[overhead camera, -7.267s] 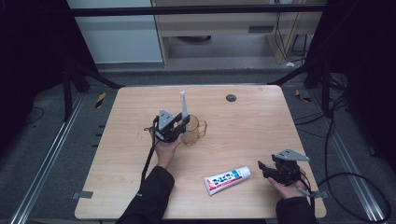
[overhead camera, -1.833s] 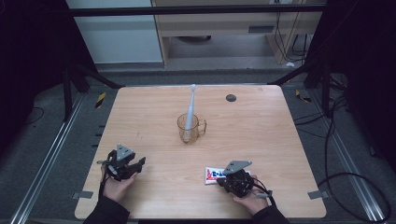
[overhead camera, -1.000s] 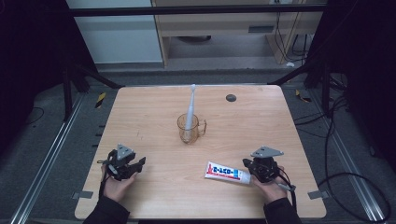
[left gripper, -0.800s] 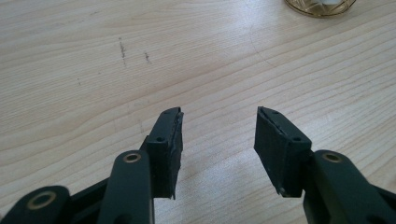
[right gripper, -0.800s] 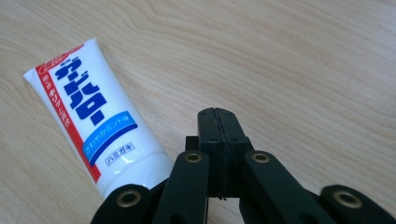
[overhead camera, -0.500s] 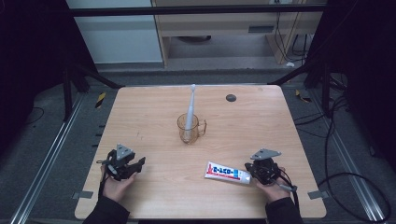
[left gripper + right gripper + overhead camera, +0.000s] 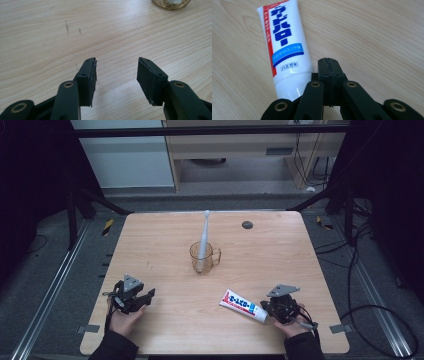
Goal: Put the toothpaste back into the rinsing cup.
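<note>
A white toothpaste tube (image 7: 244,305) (image 7: 284,47) with red and blue print lies flat near the table's front right. My right gripper (image 7: 267,310) (image 7: 328,61) is shut and holds nothing. It rests just beside the tube's cap end. My left gripper (image 7: 147,295) (image 7: 117,62) is open at the front left, low over bare wood. Its jaws have just been opening a little further, with nothing between them. A white toothbrush (image 7: 204,232) stands tilted in an amber glass mug (image 7: 202,257) (image 7: 171,3) at the table's middle.
The wooden table (image 7: 165,245) has a small dark round disc (image 7: 247,224) near its far edge. Dark frame posts and cables surround the table on the floor.
The left hand has come back from the mug to the front left, leaving the toothbrush standing in it. The right gripper slid rightward off the tube to its cap end, then kept almost still.
</note>
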`<control>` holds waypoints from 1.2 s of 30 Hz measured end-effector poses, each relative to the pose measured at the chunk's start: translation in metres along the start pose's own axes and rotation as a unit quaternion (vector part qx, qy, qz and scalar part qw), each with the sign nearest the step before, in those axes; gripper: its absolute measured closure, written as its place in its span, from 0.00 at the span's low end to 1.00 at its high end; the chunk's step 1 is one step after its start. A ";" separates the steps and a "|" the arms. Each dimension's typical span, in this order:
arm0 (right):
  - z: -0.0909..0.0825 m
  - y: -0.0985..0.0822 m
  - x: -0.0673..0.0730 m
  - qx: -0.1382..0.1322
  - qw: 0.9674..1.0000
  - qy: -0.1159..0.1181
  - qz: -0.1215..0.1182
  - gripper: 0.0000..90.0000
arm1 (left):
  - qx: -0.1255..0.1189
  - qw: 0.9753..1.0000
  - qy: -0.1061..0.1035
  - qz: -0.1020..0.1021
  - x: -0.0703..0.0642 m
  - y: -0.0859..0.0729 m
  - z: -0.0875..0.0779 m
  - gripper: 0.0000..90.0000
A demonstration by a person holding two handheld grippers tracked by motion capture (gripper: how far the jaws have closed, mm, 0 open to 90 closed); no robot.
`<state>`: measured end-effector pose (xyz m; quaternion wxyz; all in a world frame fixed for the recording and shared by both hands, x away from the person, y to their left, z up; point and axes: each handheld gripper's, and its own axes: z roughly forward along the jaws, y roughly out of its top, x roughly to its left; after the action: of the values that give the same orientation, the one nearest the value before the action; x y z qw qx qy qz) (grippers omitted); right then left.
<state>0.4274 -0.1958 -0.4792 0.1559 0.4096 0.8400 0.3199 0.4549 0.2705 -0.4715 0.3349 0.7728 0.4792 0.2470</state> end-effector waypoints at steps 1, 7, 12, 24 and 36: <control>0.000 0.000 0.001 0.001 1.000 0.002 0.000 1.00 | 0.000 1.000 0.000 -0.001 0.000 0.000 0.000 0.54; -0.002 -0.003 0.008 0.002 1.000 0.009 -0.004 1.00 | -0.001 1.000 0.000 -0.001 0.000 -0.001 -0.001 0.54; -0.003 -0.005 0.013 0.002 1.000 0.016 0.000 1.00 | -0.003 1.000 0.001 -0.005 0.002 -0.001 -0.002 0.53; -0.004 -0.006 0.020 0.003 1.000 0.023 0.002 1.00 | -0.002 1.000 0.000 -0.005 0.002 -0.001 -0.002 0.53; -0.016 0.007 0.010 -0.024 0.999 -0.010 0.025 0.93 | -0.002 1.000 0.005 -0.005 0.003 -0.001 -0.003 0.52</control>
<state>0.4169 -0.1915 -0.4627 0.1664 0.4297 0.8200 0.3396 0.4538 0.2747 -0.4707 0.3354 0.7684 0.4845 0.2497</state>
